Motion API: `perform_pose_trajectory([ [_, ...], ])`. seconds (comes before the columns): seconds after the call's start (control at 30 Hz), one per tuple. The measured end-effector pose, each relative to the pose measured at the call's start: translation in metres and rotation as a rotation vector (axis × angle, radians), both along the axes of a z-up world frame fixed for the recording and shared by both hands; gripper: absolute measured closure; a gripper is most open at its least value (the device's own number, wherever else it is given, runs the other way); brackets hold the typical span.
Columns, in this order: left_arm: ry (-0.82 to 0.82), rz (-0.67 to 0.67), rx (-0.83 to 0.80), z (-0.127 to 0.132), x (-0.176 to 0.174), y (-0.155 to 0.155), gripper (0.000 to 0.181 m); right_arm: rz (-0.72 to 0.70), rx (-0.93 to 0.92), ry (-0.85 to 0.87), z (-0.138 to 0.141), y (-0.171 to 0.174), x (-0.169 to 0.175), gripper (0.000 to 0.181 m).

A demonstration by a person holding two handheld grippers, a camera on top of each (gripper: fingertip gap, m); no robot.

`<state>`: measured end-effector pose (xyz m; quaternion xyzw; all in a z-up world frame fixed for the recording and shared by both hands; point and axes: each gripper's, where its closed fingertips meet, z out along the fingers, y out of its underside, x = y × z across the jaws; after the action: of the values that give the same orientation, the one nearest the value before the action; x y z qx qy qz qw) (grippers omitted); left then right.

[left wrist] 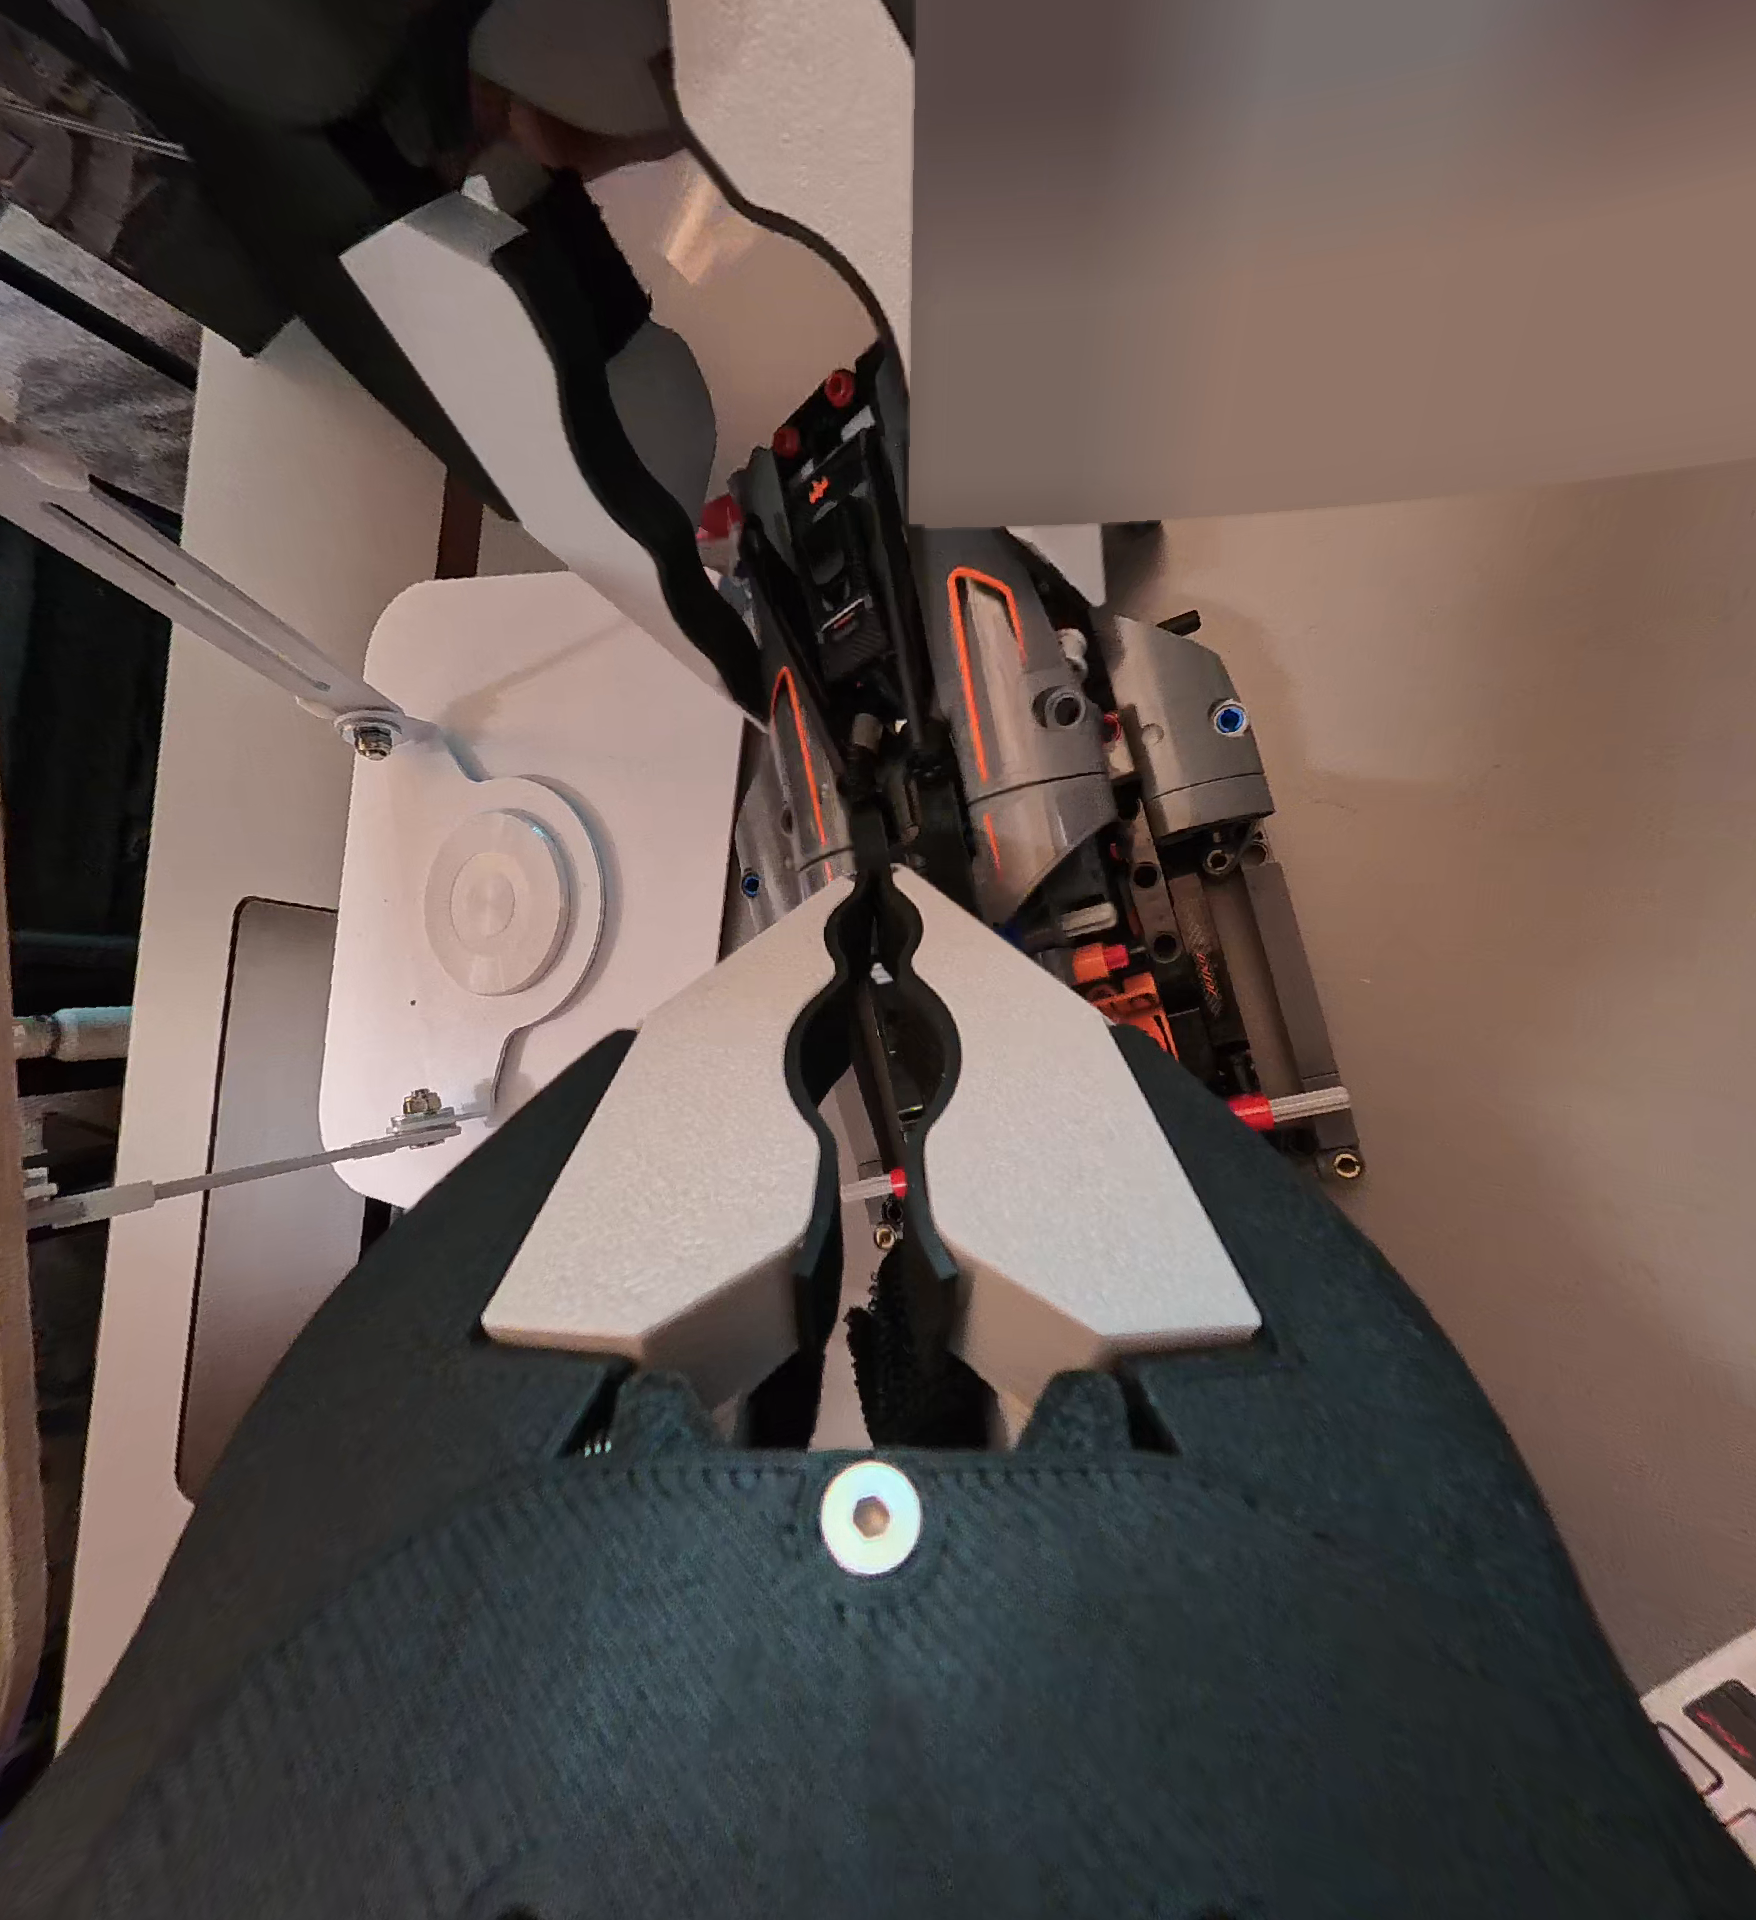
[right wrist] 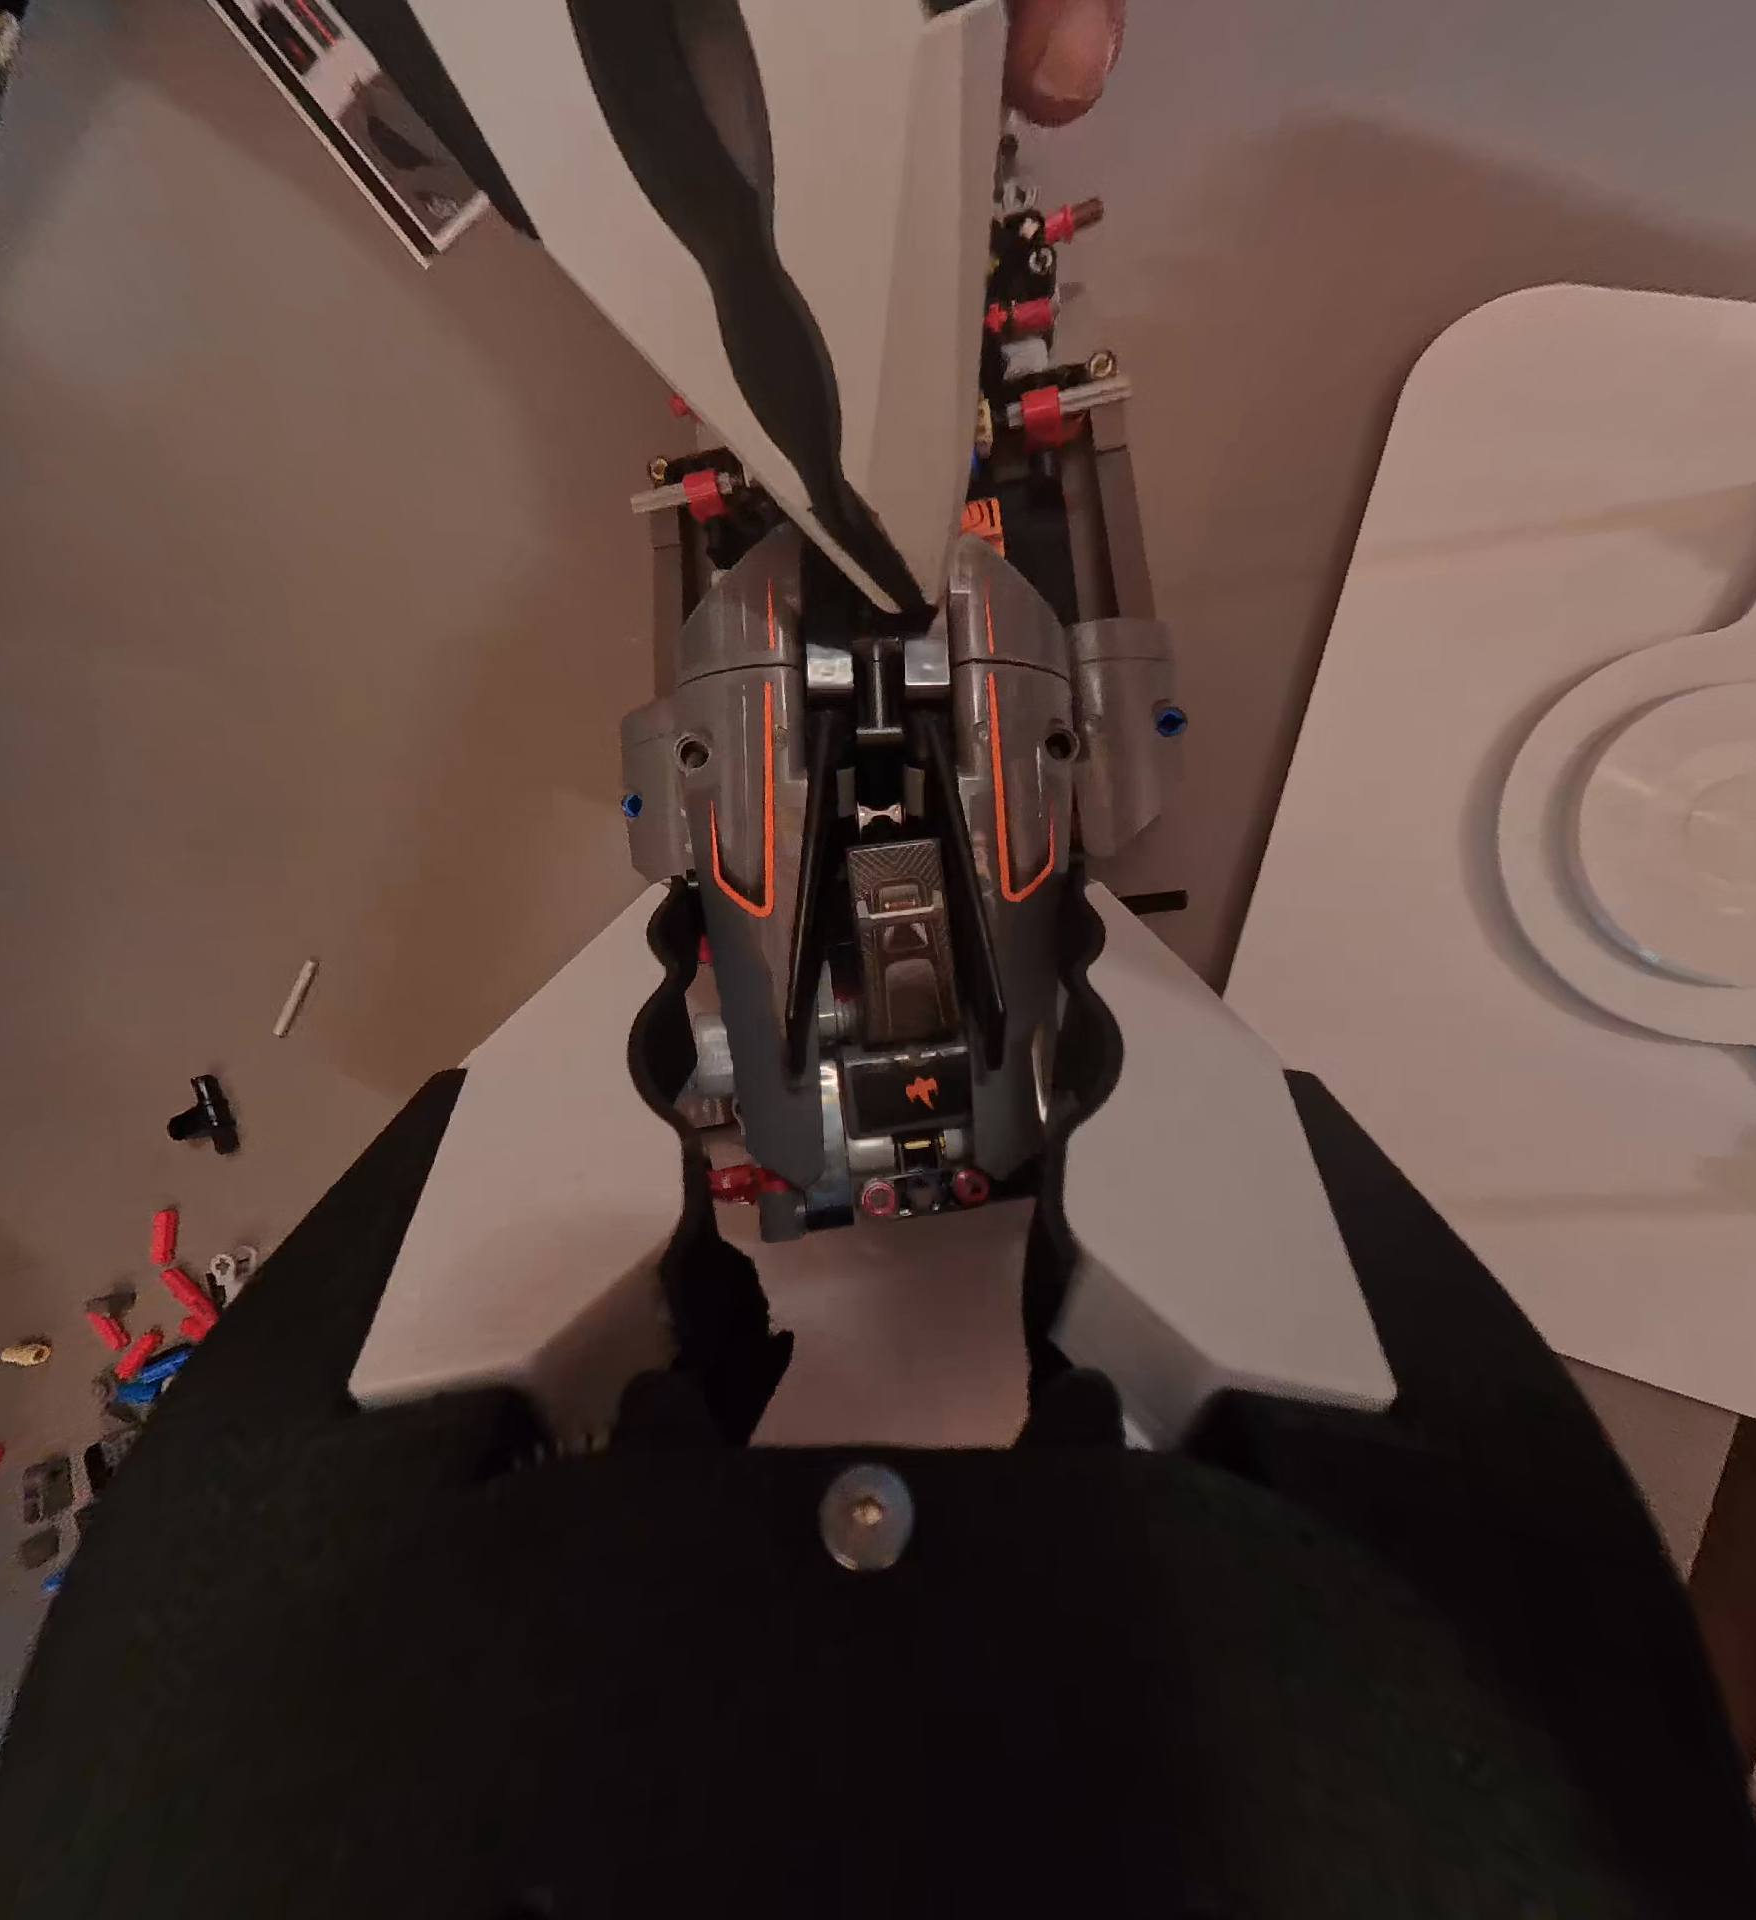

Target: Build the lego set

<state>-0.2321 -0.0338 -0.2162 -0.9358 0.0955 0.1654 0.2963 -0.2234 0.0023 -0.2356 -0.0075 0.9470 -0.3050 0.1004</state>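
The grey Lego vehicle model [right wrist: 739, 790], with orange lines and black inner parts, lies on the beige table. My right gripper [right wrist: 879, 899] has its jaws spread around the model's near end, with pads touching both sides, so it is shut on the model. My left gripper [left wrist: 874, 888] is shut, its tips pinching a thin black part in the middle of the model [left wrist: 1019, 707]. It also shows in the right wrist view [right wrist: 910, 597], coming in from the far side. One of the right gripper's fingers [left wrist: 562, 395] shows at the top of the left wrist view.
Loose red, blue and grey pieces [right wrist: 147, 1340] lie at the left, with a black connector [right wrist: 204, 1117] and a white axle [right wrist: 294, 997]. An instruction booklet [right wrist: 375, 135] lies far left. A white stand with a round disc [right wrist: 1580, 831] fills the right side. Some 5 centimetres of space lies between my two pairs of fingers.
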Motion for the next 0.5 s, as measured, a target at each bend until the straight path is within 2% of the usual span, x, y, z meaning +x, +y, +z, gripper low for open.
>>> perform_pose_trajectory([
  [0.13,-0.001,-0.002,-0.013,-0.0032,0.0001,0.0,0.181,0.001,0.037,0.023,-0.0118,0.0007,0.0021,0.113],
  [0.5,-0.002,-0.005,-0.024,-0.0003,0.0014,-0.0035,0.181,-0.006,0.062,0.06,-0.0073,0.0004,-0.0029,0.113],
])
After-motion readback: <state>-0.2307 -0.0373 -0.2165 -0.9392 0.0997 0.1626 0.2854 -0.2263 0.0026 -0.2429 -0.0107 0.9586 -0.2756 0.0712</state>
